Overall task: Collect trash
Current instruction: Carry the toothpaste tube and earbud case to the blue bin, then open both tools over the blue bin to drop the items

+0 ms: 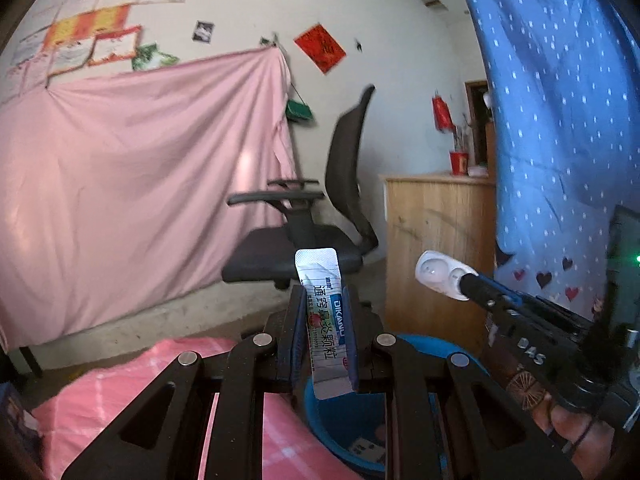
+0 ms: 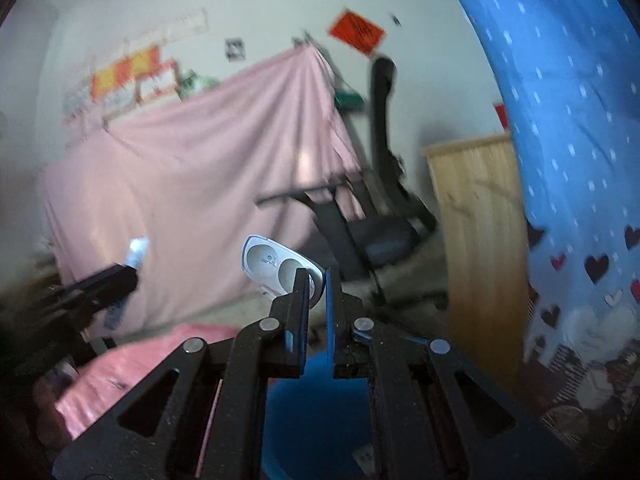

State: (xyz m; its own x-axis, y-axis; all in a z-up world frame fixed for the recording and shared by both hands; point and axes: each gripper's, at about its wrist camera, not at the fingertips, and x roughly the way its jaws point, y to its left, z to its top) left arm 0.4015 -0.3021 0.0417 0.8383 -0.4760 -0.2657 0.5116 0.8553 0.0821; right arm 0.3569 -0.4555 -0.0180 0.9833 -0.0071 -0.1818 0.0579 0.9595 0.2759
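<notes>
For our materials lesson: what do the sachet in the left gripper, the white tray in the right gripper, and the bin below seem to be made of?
Sachet: probably foil-backed plastic film, glossy, with a crimped silvery end.
White tray: likely thin moulded plastic, smooth, with two formed round hollows.
Bin: looks like rigid blue plastic, with a smooth, even-coloured wall.
</notes>
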